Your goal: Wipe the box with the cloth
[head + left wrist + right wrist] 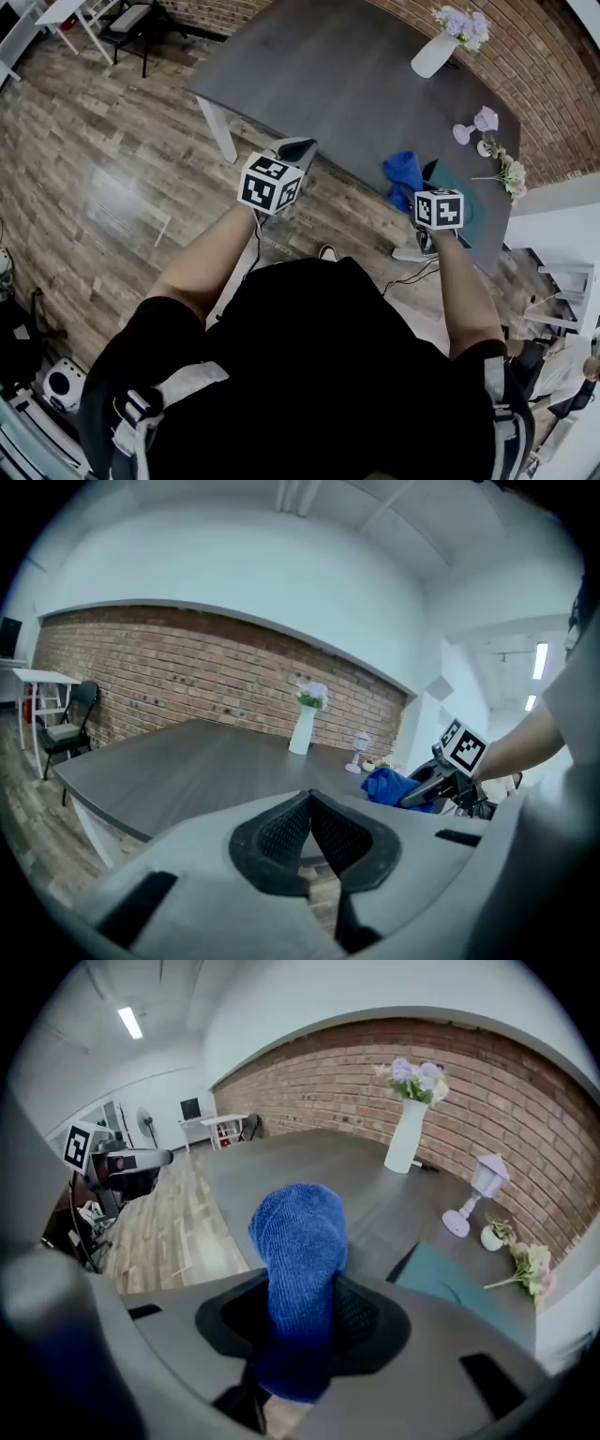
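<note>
My right gripper (419, 190) is shut on a blue cloth (403, 172), which bulges up out of the jaws in the right gripper view (298, 1241). It hangs over the near edge of the dark grey table (356, 75). The box (461, 201) is flat and teal and lies on the table just right of the cloth; one corner of the box (452, 1281) shows past the jaws. My left gripper (296, 148) is held off the table's front edge, over the floor, its jaws shut with nothing in them (309, 806).
A white vase of purple flowers (437, 49) stands at the back of the table. A small white lamp (474, 126) and a little flower pot (506, 171) sit near the right end. A chair and a white desk (122, 21) stand across the wooden floor.
</note>
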`<control>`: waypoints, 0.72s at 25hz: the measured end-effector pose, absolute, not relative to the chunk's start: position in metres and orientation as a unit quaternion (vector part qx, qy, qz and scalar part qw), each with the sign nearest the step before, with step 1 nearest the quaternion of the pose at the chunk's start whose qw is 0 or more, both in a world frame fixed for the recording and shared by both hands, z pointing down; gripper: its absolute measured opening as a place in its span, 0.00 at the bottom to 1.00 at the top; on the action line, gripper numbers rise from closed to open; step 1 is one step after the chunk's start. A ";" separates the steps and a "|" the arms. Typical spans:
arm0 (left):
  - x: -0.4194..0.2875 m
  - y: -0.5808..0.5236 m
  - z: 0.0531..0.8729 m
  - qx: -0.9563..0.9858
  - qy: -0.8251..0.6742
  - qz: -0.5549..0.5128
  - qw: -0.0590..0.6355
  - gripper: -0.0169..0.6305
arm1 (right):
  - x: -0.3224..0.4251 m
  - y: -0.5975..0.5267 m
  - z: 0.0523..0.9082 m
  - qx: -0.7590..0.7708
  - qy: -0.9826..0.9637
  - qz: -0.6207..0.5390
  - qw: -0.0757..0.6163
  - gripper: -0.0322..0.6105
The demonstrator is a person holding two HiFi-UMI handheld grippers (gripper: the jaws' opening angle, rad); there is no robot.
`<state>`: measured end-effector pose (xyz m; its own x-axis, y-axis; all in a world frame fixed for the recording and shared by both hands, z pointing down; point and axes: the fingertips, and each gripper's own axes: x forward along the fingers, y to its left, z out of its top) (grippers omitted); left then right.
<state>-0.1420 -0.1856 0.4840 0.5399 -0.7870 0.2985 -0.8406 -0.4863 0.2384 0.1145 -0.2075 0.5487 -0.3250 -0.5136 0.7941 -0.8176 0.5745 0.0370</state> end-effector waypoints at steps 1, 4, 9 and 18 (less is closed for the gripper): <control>-0.136 -0.191 0.484 0.858 -0.476 0.074 0.179 0.04 | 0.119 -0.212 0.552 0.413 -0.786 0.197 0.417 0.29; -0.116 -0.204 0.484 0.854 -0.483 0.066 0.181 0.04 | 0.130 -0.227 0.564 0.379 -0.771 0.218 0.463 0.29; -0.088 -0.225 0.483 0.842 -0.505 0.068 0.177 0.04 | 0.140 -0.268 0.568 0.334 -0.781 0.210 0.483 0.29; -0.057 -0.240 0.484 0.818 -0.538 0.107 0.170 0.04 | 0.165 -0.362 0.557 0.344 -0.796 0.191 0.460 0.29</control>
